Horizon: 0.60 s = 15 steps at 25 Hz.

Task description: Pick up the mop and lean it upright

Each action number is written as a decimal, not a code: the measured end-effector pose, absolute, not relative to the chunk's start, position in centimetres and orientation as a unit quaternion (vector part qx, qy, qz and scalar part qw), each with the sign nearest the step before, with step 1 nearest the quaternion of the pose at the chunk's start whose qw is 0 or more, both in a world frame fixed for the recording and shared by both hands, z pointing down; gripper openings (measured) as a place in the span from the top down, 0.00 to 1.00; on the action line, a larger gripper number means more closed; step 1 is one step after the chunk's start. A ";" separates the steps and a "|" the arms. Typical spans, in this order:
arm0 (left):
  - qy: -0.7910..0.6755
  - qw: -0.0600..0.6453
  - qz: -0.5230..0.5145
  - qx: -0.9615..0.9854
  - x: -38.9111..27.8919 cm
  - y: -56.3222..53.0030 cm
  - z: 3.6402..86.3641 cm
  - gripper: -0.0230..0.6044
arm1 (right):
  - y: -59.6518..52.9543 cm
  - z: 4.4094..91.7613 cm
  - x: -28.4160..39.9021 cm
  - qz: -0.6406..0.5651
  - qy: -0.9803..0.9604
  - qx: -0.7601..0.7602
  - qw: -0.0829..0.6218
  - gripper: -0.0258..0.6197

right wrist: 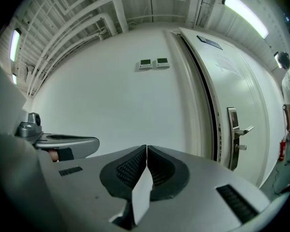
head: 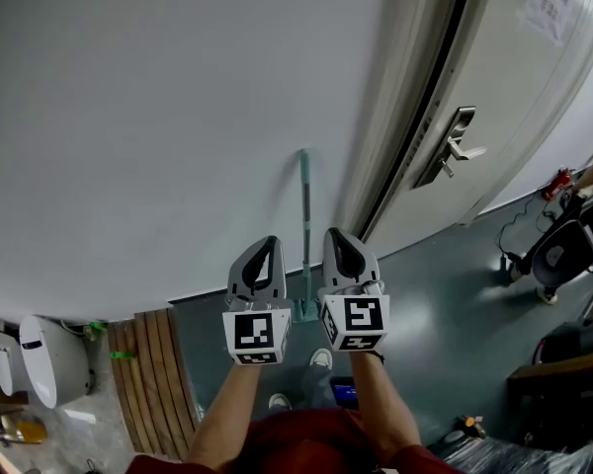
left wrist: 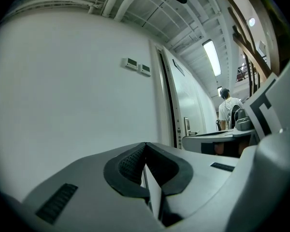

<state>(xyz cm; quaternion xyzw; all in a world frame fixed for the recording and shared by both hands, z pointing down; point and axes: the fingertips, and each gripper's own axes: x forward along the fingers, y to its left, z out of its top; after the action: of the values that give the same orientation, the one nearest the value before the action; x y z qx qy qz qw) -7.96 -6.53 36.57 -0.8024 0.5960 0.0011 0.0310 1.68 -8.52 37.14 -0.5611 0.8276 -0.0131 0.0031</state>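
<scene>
Left gripper and right gripper nearest, side by side, jaws of each pressed together on nothing; mop stands upright against white wall, between and beyond them. Paper notice on door; print illegible

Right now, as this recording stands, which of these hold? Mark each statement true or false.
1. The mop stands upright at the white wall. True.
2. The right gripper is clamped on the mop's handle. False: its jaws are shut with nothing between them, and the mop stands free.
3. The left gripper has its jaws wide apart. False: they are shut and empty.
4. In the head view, a door with a lever handle is to the right of the mop. True.
</scene>
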 end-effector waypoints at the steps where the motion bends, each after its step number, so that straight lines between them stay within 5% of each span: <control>1: 0.600 0.031 0.003 -0.799 -7.6 -7.5 36.6 0.94 | -9.6 37.2 2.0 -0.015 0.830 -0.558 0.005 0.93; 15: 0.639 0.022 -0.010 -0.769 -5.6 -17.4 37.2 0.94 | -20.2 38.7 3.5 -0.032 0.857 -0.514 -0.004 0.93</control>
<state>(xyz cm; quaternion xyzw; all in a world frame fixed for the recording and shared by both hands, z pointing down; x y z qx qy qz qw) -5.58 -17.45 37.19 -0.7689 0.6389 -0.0104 0.0220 3.53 -20.21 38.72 -0.5144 0.8569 -0.0315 -0.0041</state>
